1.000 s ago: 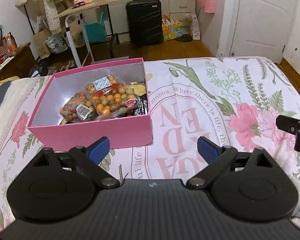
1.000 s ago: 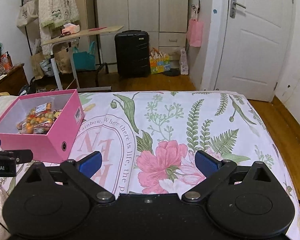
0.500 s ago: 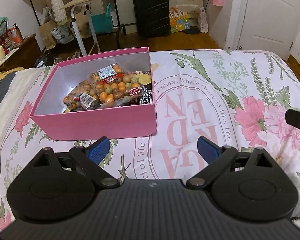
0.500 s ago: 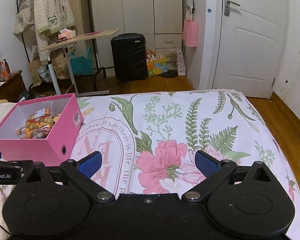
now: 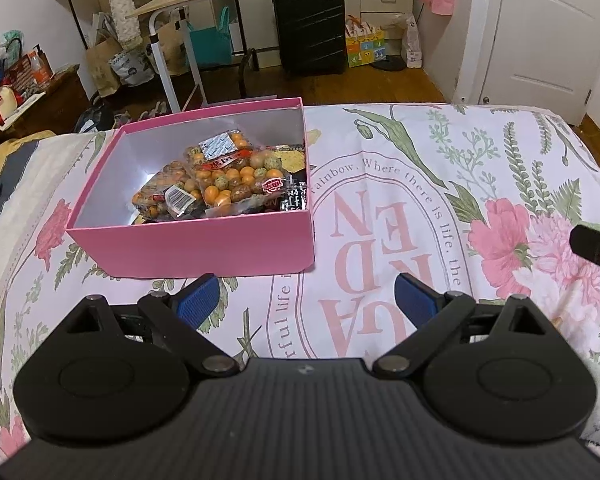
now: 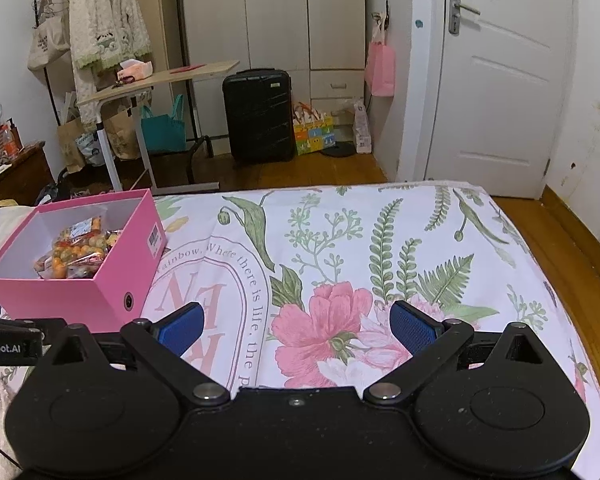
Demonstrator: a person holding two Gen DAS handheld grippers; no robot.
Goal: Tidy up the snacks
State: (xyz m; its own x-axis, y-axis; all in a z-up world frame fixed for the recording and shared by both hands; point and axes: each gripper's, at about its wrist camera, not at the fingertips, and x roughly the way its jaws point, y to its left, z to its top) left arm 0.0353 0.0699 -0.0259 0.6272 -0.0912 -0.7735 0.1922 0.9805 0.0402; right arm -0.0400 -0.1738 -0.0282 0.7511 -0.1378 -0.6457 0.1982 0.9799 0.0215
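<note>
Both tools stand with their blue-padded fingers spread wide and nothing between them: the left gripper [image 5: 306, 298] fills the bottom of its own view, the right gripper [image 6: 296, 326] the bottom of the other. Under both lies the bedspread [image 5: 440, 184], white with pink flowers, green ferns and large pink lettering.

On the bedspread sits the pink box [image 5: 204, 244], open-topped with a pale inside. In the left view it sits left of centre, just beyond the left finger, and its whole inside shows. In the right view the box [image 6: 112, 280] is at the left edge, seen from its corner, and shows a label and a small round eyelet on its side wall, which the left view does not.

The snack bags [image 5: 220, 180] lie piled in the right half of the box: clear packets of orange and speckled green balls, with red labels and a barcode, and a dark wrapper beside the right wall. The right view shows only the tops of the snack bags [image 6: 74, 252].

A black fingertip of the right gripper shows at the right edge of the left view.
</note>
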